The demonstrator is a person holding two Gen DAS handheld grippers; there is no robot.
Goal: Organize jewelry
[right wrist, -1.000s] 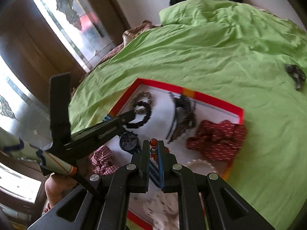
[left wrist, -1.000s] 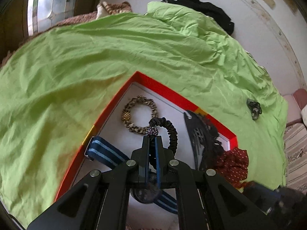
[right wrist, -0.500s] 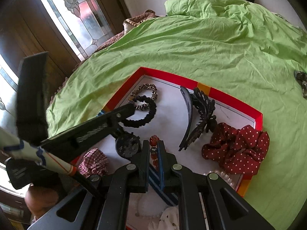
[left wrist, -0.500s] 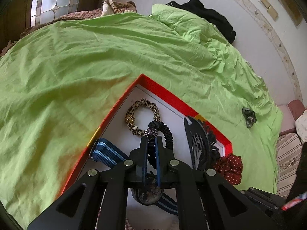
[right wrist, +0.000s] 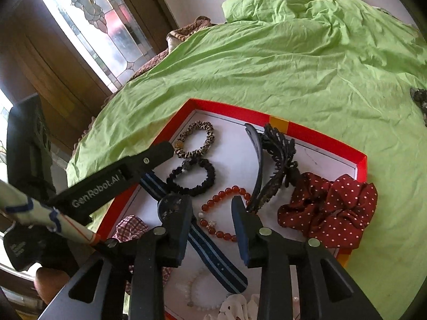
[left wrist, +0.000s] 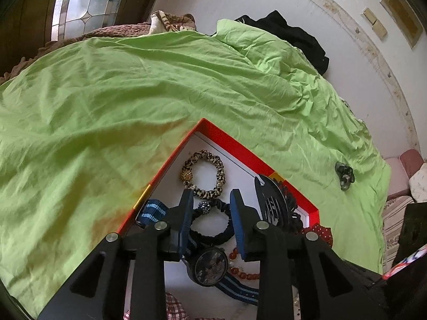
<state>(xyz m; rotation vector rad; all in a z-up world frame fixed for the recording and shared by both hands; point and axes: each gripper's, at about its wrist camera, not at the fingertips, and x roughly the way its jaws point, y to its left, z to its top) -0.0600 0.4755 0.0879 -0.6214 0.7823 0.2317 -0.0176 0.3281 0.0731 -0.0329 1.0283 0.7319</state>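
Observation:
A red-rimmed white tray (left wrist: 234, 144) (right wrist: 229, 106) lies on a green bedsheet. My left gripper (left wrist: 212, 205) hovers low over it, jaws opening. The black beaded scrunchie (left wrist: 204, 208) (right wrist: 202, 184) lies on the tray floor between the pads, which do not press it. One of the left fingers (right wrist: 138, 164) crosses the right wrist view. My right gripper (right wrist: 212, 210) is also opening, above the red bead bracelet (right wrist: 232, 190) (left wrist: 241, 273), which rests loose in the tray.
The tray also holds a leopard scrunchie (right wrist: 209, 136), a black claw clip (right wrist: 277, 149), a red dotted scrunchie (right wrist: 331, 208), a blue-strapped watch (left wrist: 210, 265) and white beads (right wrist: 192, 290). A small dark item (left wrist: 344, 174) sits on the sheet at right.
Both grippers went from shut to open. The left let go of the black scrunchie and the right let go of the red bracelet; both now lie in the tray. The right gripper sank closer.

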